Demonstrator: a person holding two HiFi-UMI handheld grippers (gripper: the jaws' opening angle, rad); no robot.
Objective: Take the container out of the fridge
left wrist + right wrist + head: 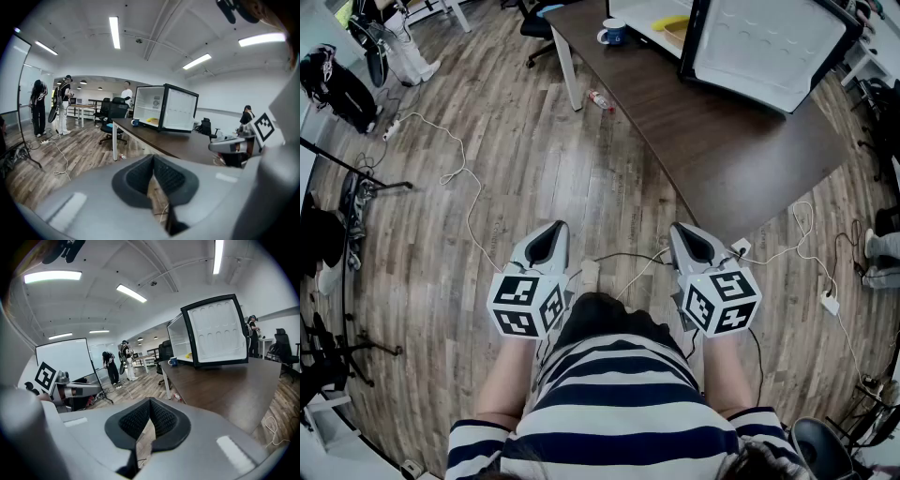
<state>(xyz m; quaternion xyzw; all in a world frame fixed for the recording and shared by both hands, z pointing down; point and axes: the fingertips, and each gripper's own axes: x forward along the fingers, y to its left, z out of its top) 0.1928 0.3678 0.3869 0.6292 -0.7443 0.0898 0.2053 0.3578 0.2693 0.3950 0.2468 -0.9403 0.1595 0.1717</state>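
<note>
Head view: yellow container (671, 22) inside open-doored fridge (769, 42); left hand-held gripper (555, 230) and right hand-held gripper (682, 231) closed, empty.

The left gripper (549, 234) and right gripper (686, 234) are held near the person's waist, side by side and pointing forward, each with jaws closed together (nothing sits between either pair).

Wood floor (534, 141) surrounds a dark table (741, 159). Left of the table: a white cable (459, 169). Beyond the table: apparently a chair (115, 115). Above: strip lights (114, 32).
</note>
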